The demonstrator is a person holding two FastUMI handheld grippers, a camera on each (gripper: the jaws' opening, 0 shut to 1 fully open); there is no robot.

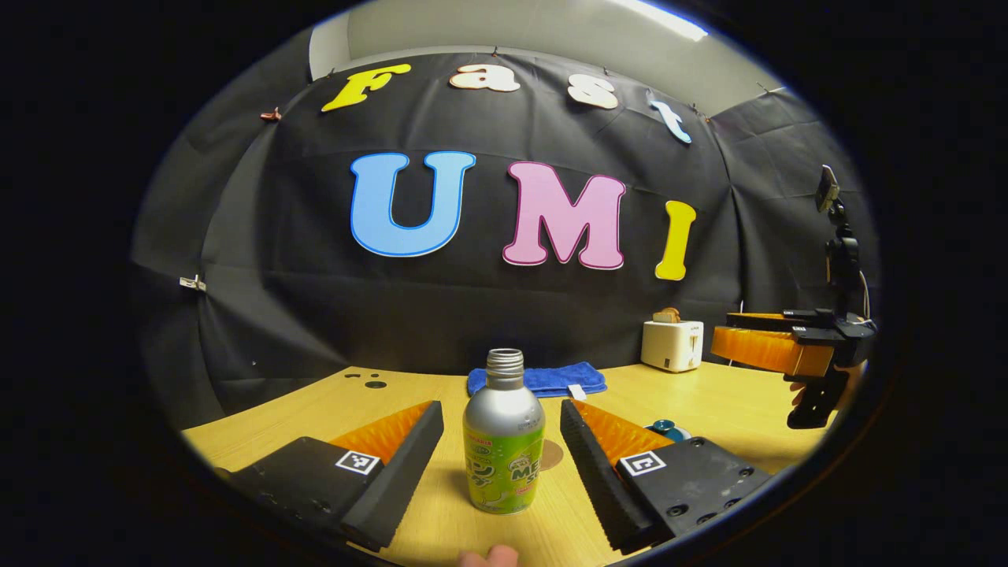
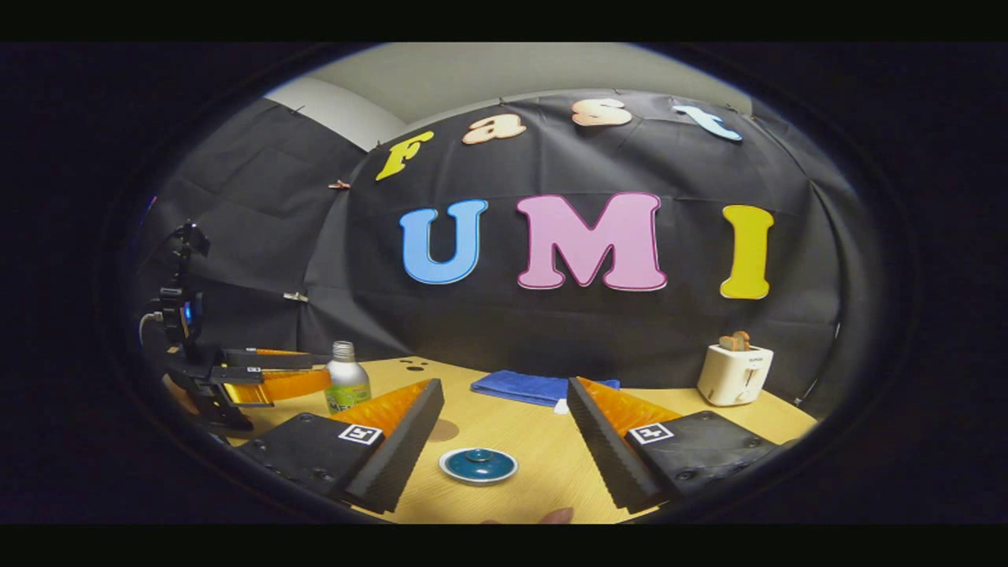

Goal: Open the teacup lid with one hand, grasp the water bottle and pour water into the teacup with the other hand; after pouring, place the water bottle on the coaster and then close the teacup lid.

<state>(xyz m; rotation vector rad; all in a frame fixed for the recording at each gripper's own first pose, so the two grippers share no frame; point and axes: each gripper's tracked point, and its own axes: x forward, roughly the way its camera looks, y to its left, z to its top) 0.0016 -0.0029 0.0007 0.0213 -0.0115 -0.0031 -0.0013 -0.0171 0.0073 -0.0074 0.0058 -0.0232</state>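
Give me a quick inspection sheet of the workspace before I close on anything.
Surface: wooden table, two holes at its far left.
Job's things: water bottle upright, uncapped; teacup with lid on; coaster behind the bottle.
Clutter: blue towel, white toaster holding toast.
Grippers: left gripper jaws open either side of the bottle, not touching; right gripper open above the teacup.
Cables: thin cable at the left gripper's mount.
Surroundings: black cloth wall.

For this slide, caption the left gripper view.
Open left gripper straddles the uncapped water bottle on the wooden table.
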